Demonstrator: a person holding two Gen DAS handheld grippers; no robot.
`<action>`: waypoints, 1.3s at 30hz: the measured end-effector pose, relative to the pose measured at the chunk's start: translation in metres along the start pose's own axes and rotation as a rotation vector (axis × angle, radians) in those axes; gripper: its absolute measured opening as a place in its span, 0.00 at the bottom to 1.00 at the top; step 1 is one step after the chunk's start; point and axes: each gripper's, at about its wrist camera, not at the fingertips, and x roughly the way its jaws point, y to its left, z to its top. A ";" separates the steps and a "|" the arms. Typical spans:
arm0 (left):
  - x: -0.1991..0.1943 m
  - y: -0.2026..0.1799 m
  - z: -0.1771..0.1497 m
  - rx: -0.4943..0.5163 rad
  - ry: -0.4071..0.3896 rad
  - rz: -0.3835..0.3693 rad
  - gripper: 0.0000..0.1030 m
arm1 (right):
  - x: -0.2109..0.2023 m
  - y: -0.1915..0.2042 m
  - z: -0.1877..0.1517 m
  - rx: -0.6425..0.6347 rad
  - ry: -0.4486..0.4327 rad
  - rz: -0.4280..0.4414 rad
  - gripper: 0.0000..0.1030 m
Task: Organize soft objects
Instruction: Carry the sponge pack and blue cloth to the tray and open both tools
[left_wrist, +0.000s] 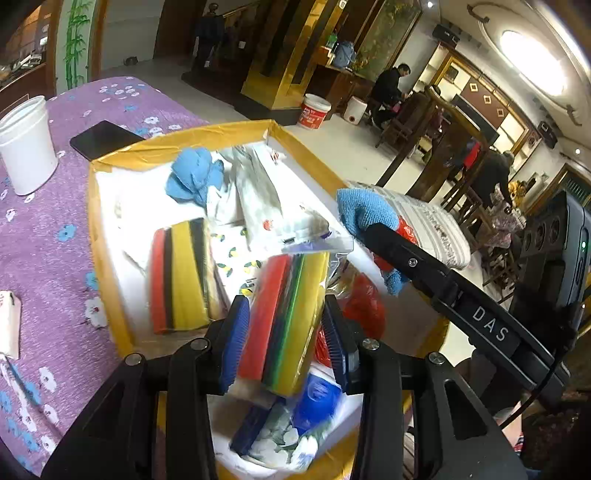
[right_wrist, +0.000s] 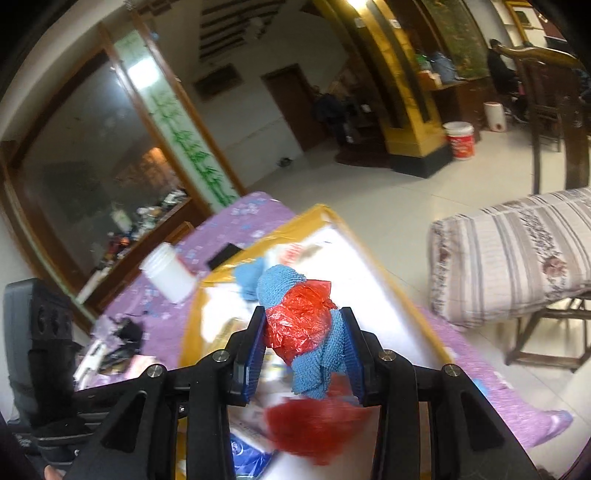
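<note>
Nearest the lens, the left gripper (left_wrist: 284, 332) has its fingers clenched on a wrapped sponge pack (left_wrist: 284, 321), hanging over the yellow-rimmed box (left_wrist: 110, 266) on the bench (left_wrist: 48, 236). That slick wrapper looks like it could slide out, probably onto the loose sponges (left_wrist: 181, 277) below. The right gripper (right_wrist: 301, 341) is squeezing a blue cloth (right_wrist: 321, 354) bundled with a red plastic bag (right_wrist: 299, 325); the dangling bag could snag the far box edge or pull free.
</note>
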 end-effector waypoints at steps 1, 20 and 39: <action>0.002 -0.001 -0.001 0.004 0.000 0.006 0.37 | 0.002 -0.004 0.000 0.005 0.011 -0.004 0.38; -0.010 -0.010 -0.007 0.048 -0.061 0.059 0.49 | 0.016 -0.003 -0.008 -0.010 0.073 -0.040 0.46; -0.048 -0.022 -0.027 0.164 -0.202 0.269 0.49 | -0.022 0.006 -0.003 -0.011 -0.013 -0.036 0.55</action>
